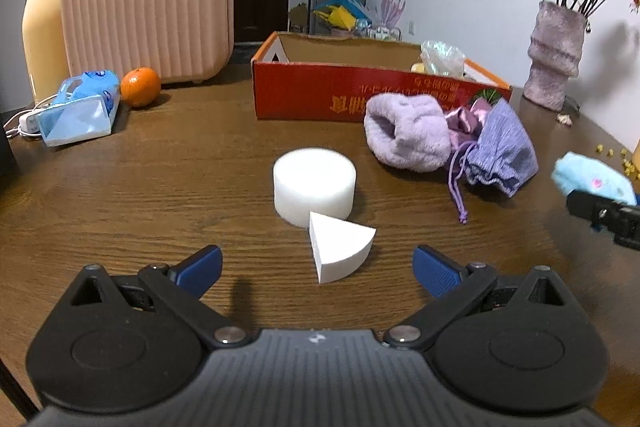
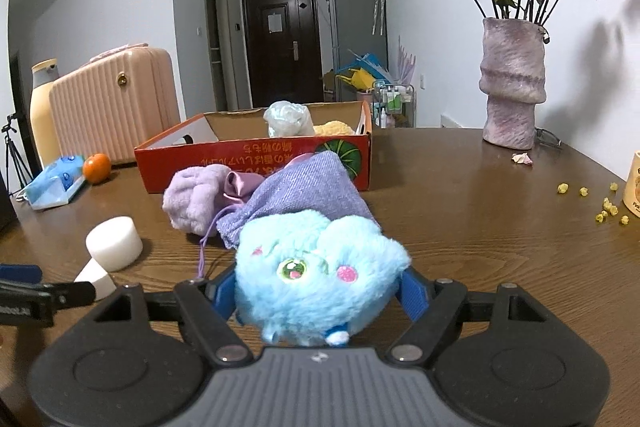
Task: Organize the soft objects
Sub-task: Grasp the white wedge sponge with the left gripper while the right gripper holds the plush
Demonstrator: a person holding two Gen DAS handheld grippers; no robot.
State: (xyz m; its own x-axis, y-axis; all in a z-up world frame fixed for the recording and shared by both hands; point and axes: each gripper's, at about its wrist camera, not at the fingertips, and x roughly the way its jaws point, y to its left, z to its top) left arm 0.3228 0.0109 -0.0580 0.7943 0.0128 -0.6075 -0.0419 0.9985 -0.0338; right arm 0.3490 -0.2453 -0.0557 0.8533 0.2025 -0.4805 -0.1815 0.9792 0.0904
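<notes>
My right gripper (image 2: 320,291) is shut on a fluffy light-blue plush toy (image 2: 316,275) with a green eye and pink cheeks; both blue pads press into its sides. The same toy (image 1: 592,177) shows at the right edge of the left wrist view. My left gripper (image 1: 318,267) stands open just above the table, with a white foam wedge (image 1: 340,251) lying between and just ahead of its fingertips. Behind the wedge stands a white foam cylinder (image 1: 314,181). A lilac fuzzy sock (image 1: 404,133) and a purple drawstring pouch (image 1: 500,151) lie in front of the red cardboard box (image 1: 320,95).
The red box (image 2: 256,163) holds a crumpled plastic bag (image 2: 288,119) and something yellow. A pink ribbed case (image 1: 148,11), a yellow flask (image 1: 40,27), an orange (image 1: 140,87) and a blue tissue pack (image 1: 80,107) sit at the back left. A vase of dried roses (image 2: 512,87) stands at the right.
</notes>
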